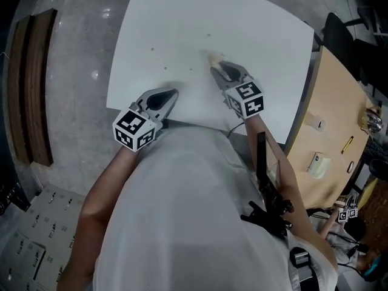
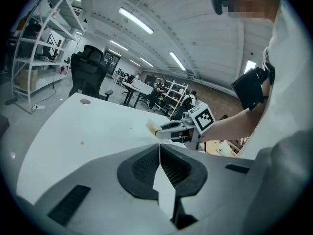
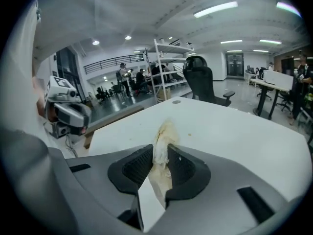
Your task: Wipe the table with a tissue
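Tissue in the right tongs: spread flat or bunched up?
Bunched up. The tissue is a crumpled, yellow-stained wad pinched between the jaws of the right tongs, its tip poking out past them.

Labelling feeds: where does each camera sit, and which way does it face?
Head view: on the head, steeply down at table; torso, arms, left tongs, right tongs.
Left gripper view: on shut left tongs, across table toward right tongs, right arm.
Right gripper view: on right tongs clamping tissue, across table; torso at edge.
All share the table and tissue.

No words, numbers or brand names are readable anywhere. The left gripper (image 1: 165, 96) and right gripper (image 1: 219, 69) carry only black-and-white square marker patterns.
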